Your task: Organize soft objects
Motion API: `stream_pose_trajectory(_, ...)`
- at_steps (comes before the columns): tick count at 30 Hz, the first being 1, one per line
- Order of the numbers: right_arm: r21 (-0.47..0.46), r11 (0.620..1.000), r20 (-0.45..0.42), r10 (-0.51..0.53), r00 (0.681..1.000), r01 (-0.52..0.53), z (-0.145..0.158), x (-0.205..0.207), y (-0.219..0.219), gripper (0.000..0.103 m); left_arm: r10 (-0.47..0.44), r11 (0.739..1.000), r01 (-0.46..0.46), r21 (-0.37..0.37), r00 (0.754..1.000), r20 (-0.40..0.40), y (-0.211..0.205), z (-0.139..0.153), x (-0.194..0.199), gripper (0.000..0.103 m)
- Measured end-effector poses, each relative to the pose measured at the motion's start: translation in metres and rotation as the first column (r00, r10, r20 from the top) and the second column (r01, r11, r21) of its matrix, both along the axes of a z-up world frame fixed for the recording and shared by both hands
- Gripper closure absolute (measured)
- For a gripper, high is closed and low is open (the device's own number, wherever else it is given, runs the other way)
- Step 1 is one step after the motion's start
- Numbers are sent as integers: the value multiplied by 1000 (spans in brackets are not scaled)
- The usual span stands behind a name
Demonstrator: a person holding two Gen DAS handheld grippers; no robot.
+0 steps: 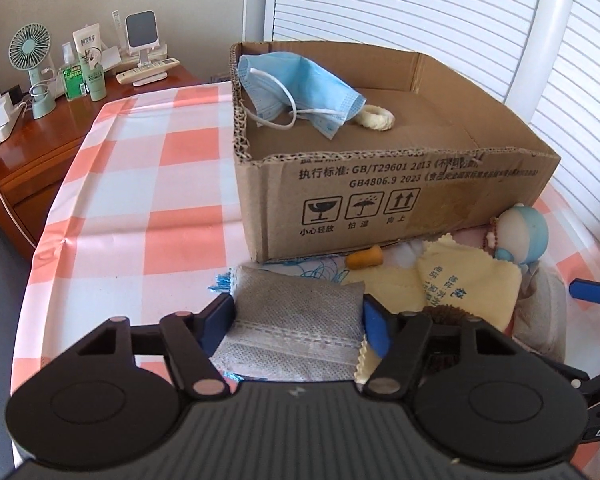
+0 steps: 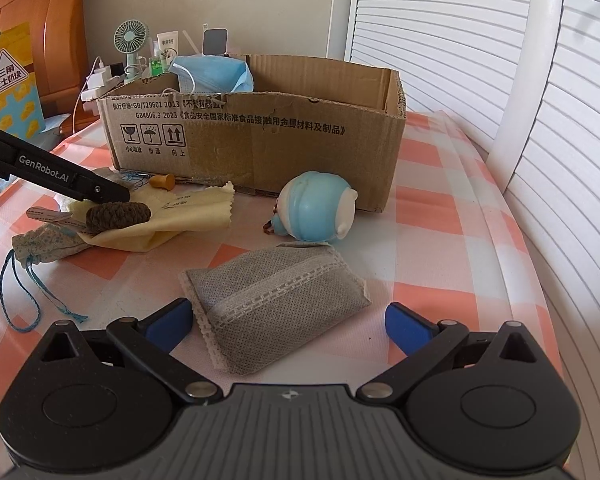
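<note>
left wrist view: my left gripper [image 1: 298,316] closes on a grey pouch [image 1: 296,320] near the box [image 1: 380,200]. my right gripper [image 2: 288,320] gapes wide, empty, round another pouch [image 2: 276,304] on the table.

In the right wrist view the cardboard box [image 2: 256,140] wall hides the lower part of the blue face mask [image 2: 212,74]. At nine o'clock, the left gripper [image 2: 112,196] is cut off by the edge. Bottle labels behind the box are too small to read.
</note>
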State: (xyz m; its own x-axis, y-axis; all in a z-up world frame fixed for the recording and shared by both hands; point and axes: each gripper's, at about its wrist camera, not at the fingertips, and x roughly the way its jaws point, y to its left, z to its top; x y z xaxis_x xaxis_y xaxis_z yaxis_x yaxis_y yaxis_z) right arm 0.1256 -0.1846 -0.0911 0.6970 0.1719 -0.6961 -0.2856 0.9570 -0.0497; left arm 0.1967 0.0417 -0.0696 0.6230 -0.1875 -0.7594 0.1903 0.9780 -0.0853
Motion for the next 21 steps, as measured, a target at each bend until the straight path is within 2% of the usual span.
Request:
stream_pose_trajectory(5,-13,1000,-9,1,1000,-1,2,1,1,0,-7,1000,8,-20,1000,11,2,12,-4,45)
stream_pose_trajectory(11,-42,998,5,49,999,-48,3,3,4,0,-33,999,34,-13,998,54,3,29,-8,45)
stream_pose_trajectory(13,-32,998,0,54,999,-54,2,8,3,0,-32,999,32,5,998,58,3,28,-7,44)
stream_pose_trajectory(17,-19,997,-9,68,998,-68,2,14,0,0,-47,999,46,21,998,40,3,21,-10,29)
stream_pose_trajectory(21,-23,997,-5,80,997,-80,3,16,2,0,-47,999,46,25,999,25,3,13,-6,27)
